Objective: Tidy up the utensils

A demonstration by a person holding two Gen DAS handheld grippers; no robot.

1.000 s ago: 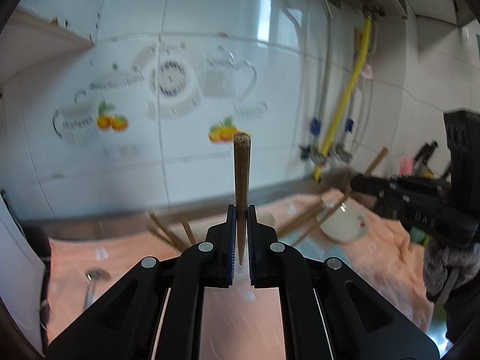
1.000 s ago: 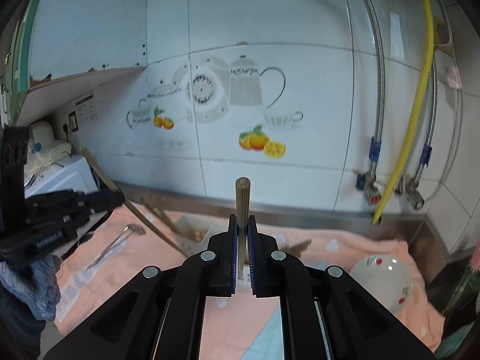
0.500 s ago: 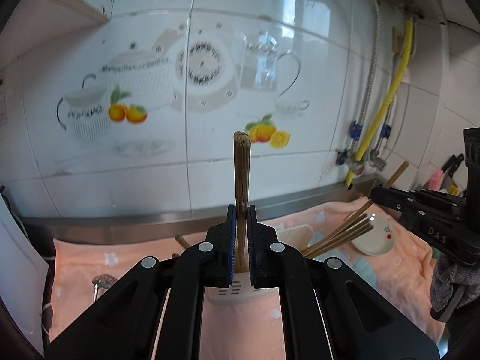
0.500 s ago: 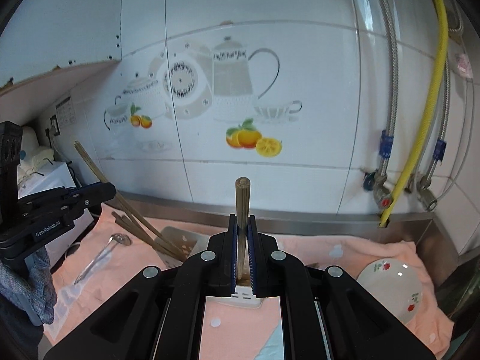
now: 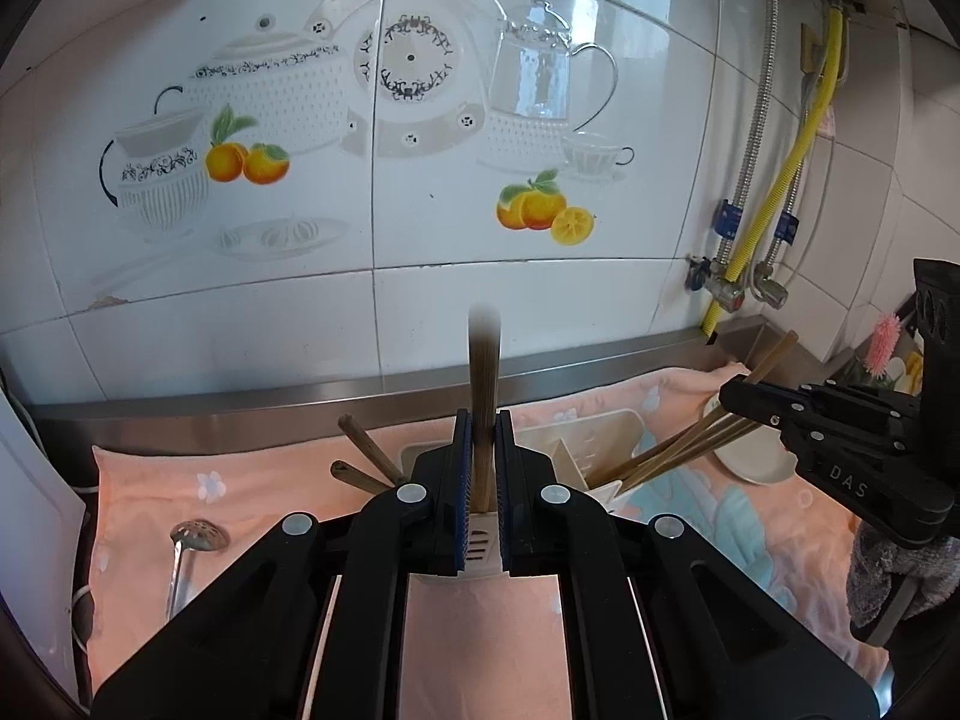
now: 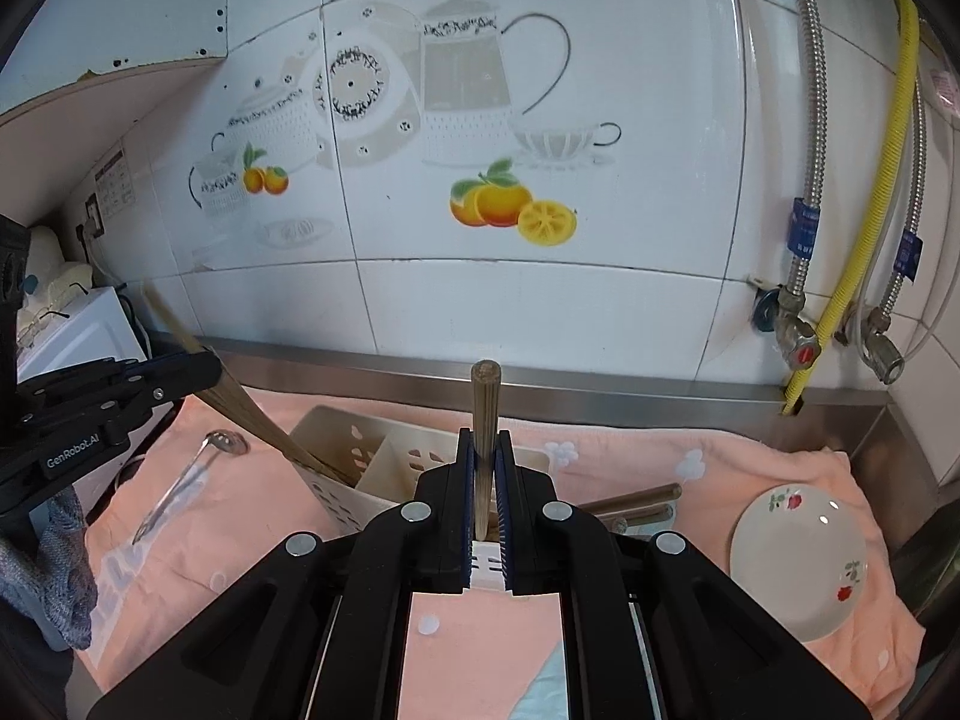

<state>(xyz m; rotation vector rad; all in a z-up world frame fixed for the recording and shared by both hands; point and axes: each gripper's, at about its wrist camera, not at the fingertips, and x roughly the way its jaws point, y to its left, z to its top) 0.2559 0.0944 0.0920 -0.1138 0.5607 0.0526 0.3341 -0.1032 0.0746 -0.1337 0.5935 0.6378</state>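
Both grippers have come down closer to the white holder [image 6: 360, 456] than they were a moment ago. It sits on the pink towel [image 6: 750, 474], right under the sticks now.

The left gripper [image 5: 480, 516] is squeezed tight on a bundle of brown chopsticks [image 5: 483, 396]. The right gripper [image 6: 487, 516] is squeezed tight on its own chopstick bunch [image 6: 485, 420]. In both bundles the tips point down into the holder, as far as I can tell. The very ends are hidden behind the jaws.

More chopsticks [image 5: 366, 462] already lean in the holder, so I think part of the job is done. The two bundles are not let go yet. A little strainer spoon [image 6: 192, 468] lies on the towel to the left, not put away. A small flowered plate [image 6: 798, 558] sits on the towel to the right.
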